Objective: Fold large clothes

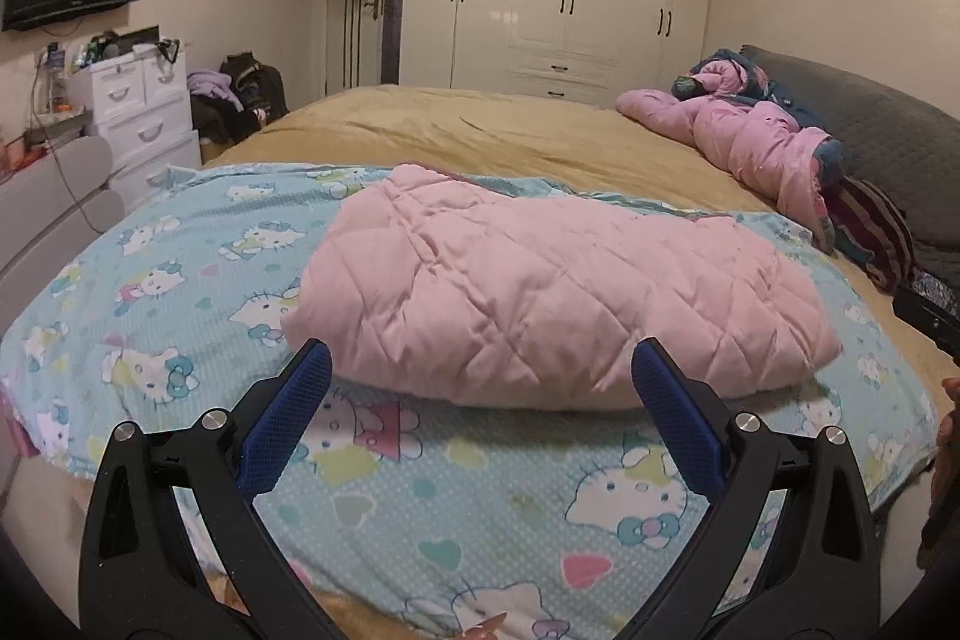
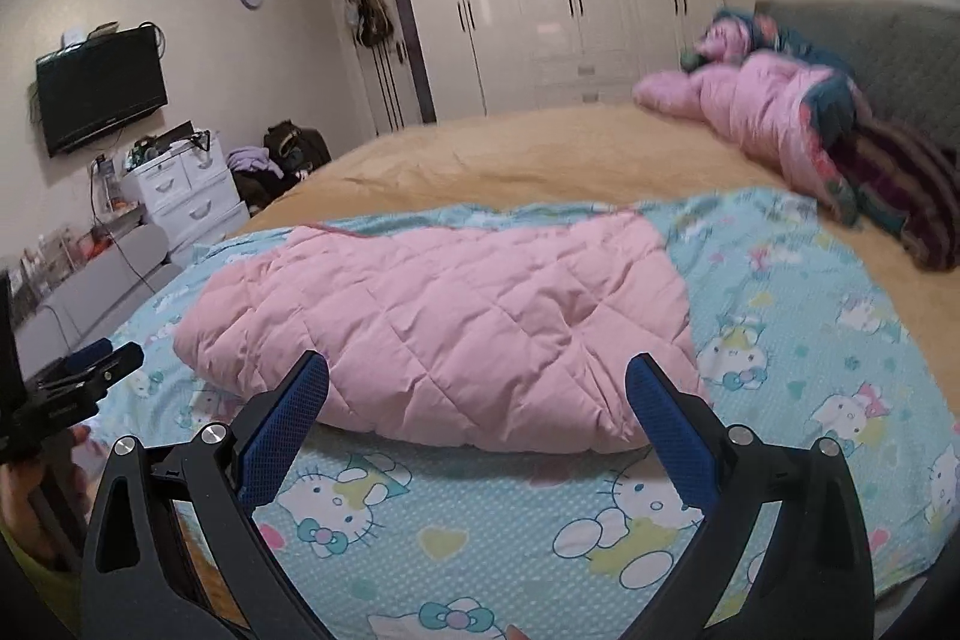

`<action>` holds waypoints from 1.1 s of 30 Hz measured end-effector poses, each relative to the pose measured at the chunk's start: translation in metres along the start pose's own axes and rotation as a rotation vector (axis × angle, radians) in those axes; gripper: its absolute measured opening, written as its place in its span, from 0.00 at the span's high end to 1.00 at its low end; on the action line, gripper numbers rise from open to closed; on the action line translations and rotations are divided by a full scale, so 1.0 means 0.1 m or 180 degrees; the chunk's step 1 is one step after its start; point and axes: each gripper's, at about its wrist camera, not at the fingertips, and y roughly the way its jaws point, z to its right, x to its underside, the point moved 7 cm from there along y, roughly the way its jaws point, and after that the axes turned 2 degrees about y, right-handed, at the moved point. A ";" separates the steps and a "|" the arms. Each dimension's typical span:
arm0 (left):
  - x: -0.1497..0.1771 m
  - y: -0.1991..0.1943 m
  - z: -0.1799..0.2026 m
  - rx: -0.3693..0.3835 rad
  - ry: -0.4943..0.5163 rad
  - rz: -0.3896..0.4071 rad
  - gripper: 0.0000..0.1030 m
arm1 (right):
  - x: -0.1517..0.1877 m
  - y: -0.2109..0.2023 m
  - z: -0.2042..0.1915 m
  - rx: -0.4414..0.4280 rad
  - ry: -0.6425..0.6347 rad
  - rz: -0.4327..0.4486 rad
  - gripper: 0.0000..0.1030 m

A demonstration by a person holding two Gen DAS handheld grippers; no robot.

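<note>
Left claw [image 2: 90, 370] visible only rightward.

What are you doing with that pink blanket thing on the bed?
A person is folding it. The pink quilted garment lies folded in a bundle on the cartoon-cat sheet. The left hand-held gripper and the right hand-held gripper are both open just in front of it, holding nothing.

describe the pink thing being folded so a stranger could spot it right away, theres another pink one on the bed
On the big tan bed, find the light blue cartoon-cat sheet at the near end. The folded pink quilted garment lies on it, ahead of both open grippers. It is plain pale pink, unlike the crumpled patterned pink jacket by the grey headboard.
</note>
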 end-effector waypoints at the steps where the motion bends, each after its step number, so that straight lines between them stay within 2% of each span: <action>1: 0.05 -0.01 0.00 -0.0004 -0.0020 0.0001 0.09 | 0.07 0.00 -0.04 -0.0018 -0.0018 -0.0017 0.04; 7: 0.29 -0.03 0.06 0.0048 -0.0037 -0.0101 0.09 | 0.44 0.12 -0.09 0.0037 0.0060 -0.0204 0.04; 10: 0.38 -0.03 0.06 -0.0044 -0.0006 -0.0175 0.09 | 0.58 0.19 -0.11 0.0100 -0.0022 -0.0299 0.04; 15: 0.45 0.03 0.03 0.0067 -0.0138 -0.0284 0.09 | 0.74 0.30 -0.13 0.0110 0.0046 -0.0462 0.04; 33: 0.48 0.04 0.02 0.0050 -0.0156 -0.0283 0.09 | 0.71 0.28 -0.20 0.0069 -0.0051 -0.0405 0.04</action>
